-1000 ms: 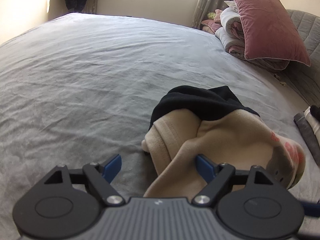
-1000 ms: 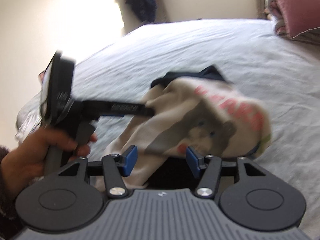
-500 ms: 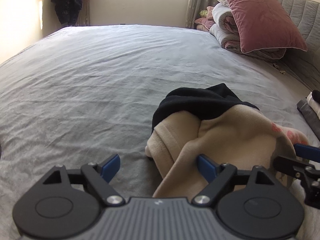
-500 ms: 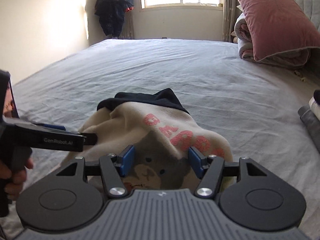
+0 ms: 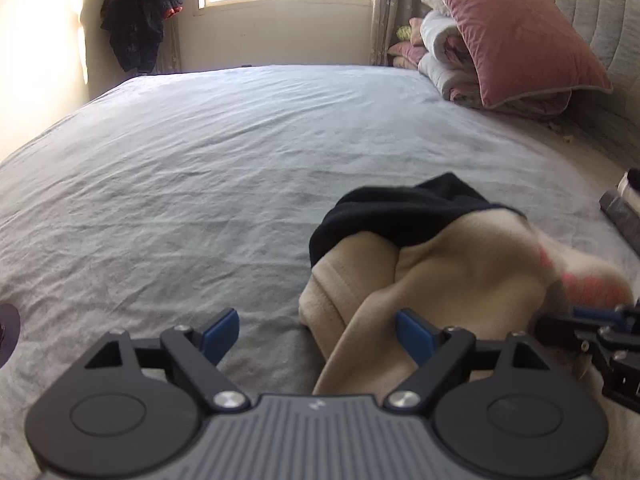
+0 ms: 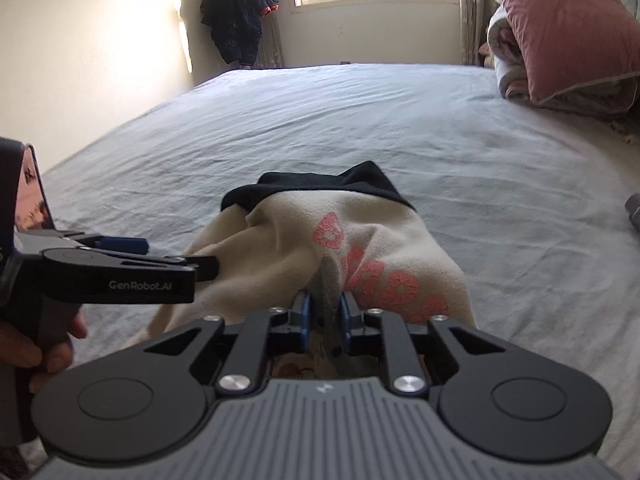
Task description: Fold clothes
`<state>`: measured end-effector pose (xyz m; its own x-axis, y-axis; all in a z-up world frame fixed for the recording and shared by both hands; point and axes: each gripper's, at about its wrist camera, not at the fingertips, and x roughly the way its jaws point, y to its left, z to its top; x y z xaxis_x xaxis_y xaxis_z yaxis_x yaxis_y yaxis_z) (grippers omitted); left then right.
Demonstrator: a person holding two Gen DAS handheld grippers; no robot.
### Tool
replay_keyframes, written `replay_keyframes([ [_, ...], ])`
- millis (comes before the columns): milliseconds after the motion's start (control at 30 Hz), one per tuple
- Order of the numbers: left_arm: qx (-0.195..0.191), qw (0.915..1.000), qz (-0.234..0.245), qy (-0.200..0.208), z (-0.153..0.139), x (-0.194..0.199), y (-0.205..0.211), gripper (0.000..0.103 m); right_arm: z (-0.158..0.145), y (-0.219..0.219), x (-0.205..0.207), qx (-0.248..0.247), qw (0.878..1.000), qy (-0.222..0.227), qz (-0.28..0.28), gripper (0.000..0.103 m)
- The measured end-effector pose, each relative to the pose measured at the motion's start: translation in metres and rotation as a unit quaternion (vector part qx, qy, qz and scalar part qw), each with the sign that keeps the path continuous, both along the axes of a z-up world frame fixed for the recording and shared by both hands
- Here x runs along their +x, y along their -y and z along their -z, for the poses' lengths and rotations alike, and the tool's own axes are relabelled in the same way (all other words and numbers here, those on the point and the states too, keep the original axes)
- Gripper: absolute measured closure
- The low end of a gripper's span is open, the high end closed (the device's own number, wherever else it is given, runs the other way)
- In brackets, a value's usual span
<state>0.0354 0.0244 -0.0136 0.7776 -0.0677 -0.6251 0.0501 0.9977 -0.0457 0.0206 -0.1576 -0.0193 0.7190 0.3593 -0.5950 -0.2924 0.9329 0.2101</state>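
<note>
A crumpled cream sweatshirt (image 5: 448,280) with pink letters and black trim lies on the grey bed (image 5: 200,168); it also shows in the right wrist view (image 6: 352,248). My left gripper (image 5: 320,330) is open, its right finger against the cream cloth, nothing held. It shows from the side in the right wrist view (image 6: 168,260), at the garment's left edge. My right gripper (image 6: 324,312) is shut on a fold of the sweatshirt's printed front. It shows at the right edge of the left wrist view (image 5: 600,332).
A pink pillow (image 5: 516,32) on folded quilts (image 5: 448,64) sits at the far right by the grey headboard (image 5: 600,40). Folded clothes (image 5: 624,208) lie at the right edge. A dark jacket (image 6: 240,12) hangs by the window.
My right gripper has closed from open onto the sweatshirt's front. Both views have tilted up slightly. The left gripper stays open beside the garment.
</note>
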Motion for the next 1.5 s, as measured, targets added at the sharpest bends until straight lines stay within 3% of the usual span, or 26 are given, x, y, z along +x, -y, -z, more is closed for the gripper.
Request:
replay_keyframes([
  [100, -0.053, 0.9985, 0.005, 0.013, -0.008, -0.003, -0.009, 0.016, -0.004, 0.003, -0.002, 0.046, 0.999, -0.02, -0.017, 0.095],
  [267, -0.143, 0.9894, 0.023, 0.007, -0.012, -0.003, -0.021, 0.016, -0.006, -0.011, -0.013, 0.057, 0.996, -0.031, -0.062, 0.096],
  [400, -0.182, 0.9825, 0.037, -0.006, -0.009, -0.001, -0.022, 0.018, -0.005, -0.022, -0.019, 0.073, 0.992, -0.05, -0.092, 0.096],
  [500, -0.205, 0.9775, 0.044, -0.021, -0.006, 0.003, -0.023, 0.029, -0.003, -0.028, -0.023, 0.098, 0.986, -0.073, -0.116, 0.1],
  [567, -0.224, 0.9726, 0.051, -0.039, -0.003, 0.006, -0.024, 0.048, -0.001, -0.032, -0.025, 0.129, 0.976, -0.096, -0.144, 0.101],
  [700, -0.244, 0.9659, 0.054, -0.066, 0.004, 0.01, -0.025, 0.064, -0.004, -0.047, -0.038, 0.082, 0.981, -0.067, -0.16, 0.1],
  [733, -0.243, 0.9664, 0.051, -0.068, 0.005, 0.01, -0.026, 0.064, -0.005, -0.047, -0.039, 0.074, 0.983, -0.06, -0.159, 0.093],
  [800, -0.232, 0.9697, 0.04, -0.065, 0.006, 0.01, -0.026, 0.062, -0.009, -0.041, -0.038, 0.066, 0.986, -0.049, -0.143, 0.09],
  [867, -0.219, 0.9737, 0.029, -0.058, 0.004, 0.009, -0.026, 0.052, -0.012, -0.031, -0.035, 0.061, 0.99, -0.035, -0.121, 0.08],
  [933, -0.215, 0.9749, 0.021, -0.054, 0.004, 0.009, -0.029, 0.045, -0.016, -0.019, -0.032, 0.057, 0.995, -0.013, -0.084, 0.039],
  [1167, -0.214, 0.9757, 0.013, -0.046, 0.002, 0.009, -0.033, 0.037, -0.024, 0.015, -0.018, 0.063, 0.997, 0.037, 0.002, 0.039],
  [1300, -0.214, 0.9758, 0.02, -0.043, 0.002, 0.01, -0.031, 0.036, -0.012, 0.004, -0.003, 0.058, 0.998, 0.029, 0.006, 0.039],
  [1367, -0.212, 0.9761, 0.026, -0.038, -0.001, 0.009, -0.03, 0.035, -0.007, -0.004, 0.0, 0.053, 0.998, 0.018, 0.002, 0.05],
  [1433, -0.209, 0.977, 0.031, -0.032, -0.003, 0.006, -0.03, 0.033, -0.005, -0.011, -0.002, 0.042, 0.999, 0.011, -0.003, 0.09],
  [1500, -0.2, 0.9788, 0.036, -0.024, -0.006, 0.004, -0.03, 0.032, -0.002, -0.012, -0.002, 0.053, 0.999, 0.0, -0.008, 0.093],
])
